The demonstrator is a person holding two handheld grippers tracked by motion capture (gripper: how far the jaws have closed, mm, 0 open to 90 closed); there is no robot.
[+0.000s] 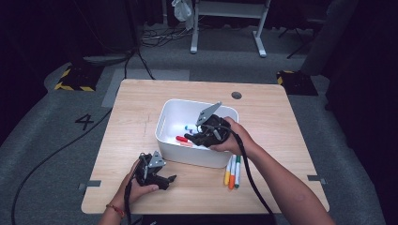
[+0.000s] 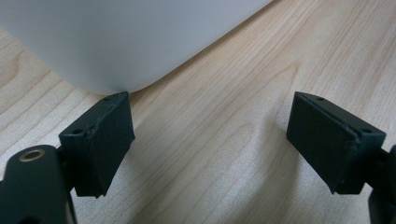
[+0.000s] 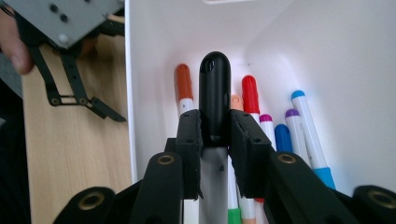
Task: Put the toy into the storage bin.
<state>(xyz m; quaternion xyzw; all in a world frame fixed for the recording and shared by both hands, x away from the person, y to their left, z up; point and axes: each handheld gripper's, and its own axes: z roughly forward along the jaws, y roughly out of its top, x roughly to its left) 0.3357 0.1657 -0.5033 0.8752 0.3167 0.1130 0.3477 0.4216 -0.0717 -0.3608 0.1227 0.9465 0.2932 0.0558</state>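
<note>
Right gripper is inside the white bin, jaws clamped on a black-capped marker. The cap sticks out ahead of the pads, the pale barrel runs back between the jaw arms toward the hand. Grip sits just behind the cap, so the marker lies in line with the gripper and points down into the bin. My reading: it is held this way so it can be laid lengthwise alongside the others, not dropped across them.

Ahead of and below the held marker, on the bin floor: an orange-capped marker, a red-capped one, two purple-capped ones, a dark blue cap and a light blue-capped marker, all lying roughly parallel, caps toward the far wall. Judgement: the black marker is about to join them; release not yet made.

Behind the right hand, on the wooden table just outside the bin's near wall, three markers wait side by side (yellow-orange, orange, green). Probably the remaining stock.

Left gripper rests low over the table, jaws wide apart, nothing between the pads. The bin's rounded corner lies just ahead of its left pad, near but I cannot tell if touching. Likely parked there to steady the bin.
</note>
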